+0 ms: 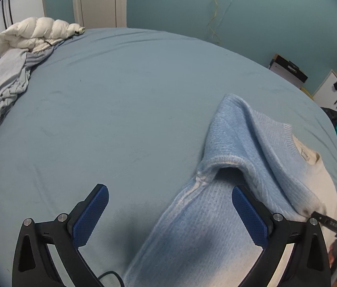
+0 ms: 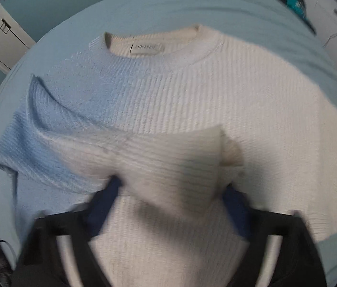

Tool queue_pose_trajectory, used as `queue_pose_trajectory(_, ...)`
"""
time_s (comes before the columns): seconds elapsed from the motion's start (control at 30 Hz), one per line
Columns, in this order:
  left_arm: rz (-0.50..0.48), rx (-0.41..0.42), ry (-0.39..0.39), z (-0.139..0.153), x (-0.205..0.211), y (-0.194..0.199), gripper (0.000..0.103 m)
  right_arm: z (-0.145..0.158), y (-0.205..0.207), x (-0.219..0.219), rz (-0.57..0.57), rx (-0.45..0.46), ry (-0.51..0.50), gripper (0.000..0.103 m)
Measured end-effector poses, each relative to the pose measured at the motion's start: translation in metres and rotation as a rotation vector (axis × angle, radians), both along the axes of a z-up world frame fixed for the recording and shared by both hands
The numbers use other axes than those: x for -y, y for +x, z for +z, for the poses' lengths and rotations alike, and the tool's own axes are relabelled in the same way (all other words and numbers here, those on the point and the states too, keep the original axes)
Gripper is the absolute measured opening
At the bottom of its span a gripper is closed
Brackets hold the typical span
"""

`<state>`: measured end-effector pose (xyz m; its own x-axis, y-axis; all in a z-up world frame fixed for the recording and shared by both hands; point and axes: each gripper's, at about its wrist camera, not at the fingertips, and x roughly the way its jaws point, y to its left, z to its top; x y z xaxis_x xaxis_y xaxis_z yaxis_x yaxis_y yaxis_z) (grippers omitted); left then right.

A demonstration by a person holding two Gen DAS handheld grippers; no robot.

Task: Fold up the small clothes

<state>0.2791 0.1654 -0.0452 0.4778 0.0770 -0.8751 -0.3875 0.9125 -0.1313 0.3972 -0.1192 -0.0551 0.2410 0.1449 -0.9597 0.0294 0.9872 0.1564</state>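
A knit sweater, light blue on one side and cream on the other (image 2: pixel 192 91), lies flat on the blue bed sheet (image 1: pixel 111 110), neck label up. Its blue sleeve (image 1: pixel 230 129) is folded across the body, the cream cuff end (image 2: pixel 180 157) lying over the chest. My left gripper (image 1: pixel 170 198) is open just above the blue side of the sweater (image 1: pixel 192 227), holding nothing. My right gripper (image 2: pixel 172 189) is open, its blurred fingers on either side of the sleeve's cuff end; I cannot tell whether they touch it.
A white puffer jacket (image 1: pixel 39 33) and a crumpled pale garment (image 1: pixel 3 91) lie at the far left corner of the bed. White cabinets (image 1: pixel 335 95) and a dark bag (image 2: pixel 290 0) stand beyond the right edge. A black cable (image 1: pixel 111 275) runs under my left gripper.
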Motion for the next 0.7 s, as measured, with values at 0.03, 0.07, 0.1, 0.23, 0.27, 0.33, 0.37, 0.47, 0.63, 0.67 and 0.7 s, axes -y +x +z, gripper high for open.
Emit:
queue_pose_trajectory(0.03,0.01,-0.007,-0.005,-0.001,-0.003,0.0,0.103,0.001,0.001,0.0,-0.007,-0.014,-0.003,0.019)
queue_pose_trajectory(0.07,0.017,-0.008,-0.012,-0.001,-0.005,-0.001,0.103,0.007,0.003,-0.002,-0.01,0.005,-0.017,0.011)
queue_pose_trajectory(0.1,0.032,-0.003,-0.031,-0.001,-0.009,-0.003,0.103,0.019,0.0,-0.003,-0.001,0.043,-0.021,0.007)
queue_pose_trajectory(0.23,0.069,0.031,-0.058,0.007,-0.014,-0.011,0.103,0.101,-0.024,-0.009,0.068,0.196,0.077,0.006)
queue_pose_trajectory(0.27,0.072,0.036,-0.056,0.009,-0.013,-0.013,0.103,0.129,-0.034,-0.008,0.084,0.243,0.12,0.005)
queue_pose_trajectory(0.33,0.066,0.044,-0.051,0.013,-0.01,-0.015,0.103,0.173,-0.05,-0.005,0.105,0.31,0.185,0.004)
queue_pose_trajectory(0.37,0.061,0.046,-0.048,0.014,-0.009,-0.015,0.103,0.195,-0.054,-0.002,0.112,0.342,0.216,0.004)
queue_pose_trajectory(0.47,0.03,0.052,-0.008,0.016,0.003,-0.017,0.103,0.243,-0.064,0.004,0.098,0.421,0.291,0.001)
queue_pose_trajectory(0.63,-0.022,0.029,0.04,0.013,0.016,-0.012,0.103,0.211,-0.044,0.051,-0.086,0.356,0.226,0.001)
queue_pose_trajectory(0.67,-0.027,0.026,0.043,0.012,0.018,-0.012,0.103,0.184,-0.036,0.072,-0.172,0.3,0.211,0.001)
queue_pose_trajectory(0.7,-0.035,0.024,0.048,0.011,0.02,-0.011,0.103,0.156,-0.026,0.088,-0.257,0.257,0.217,0.006)
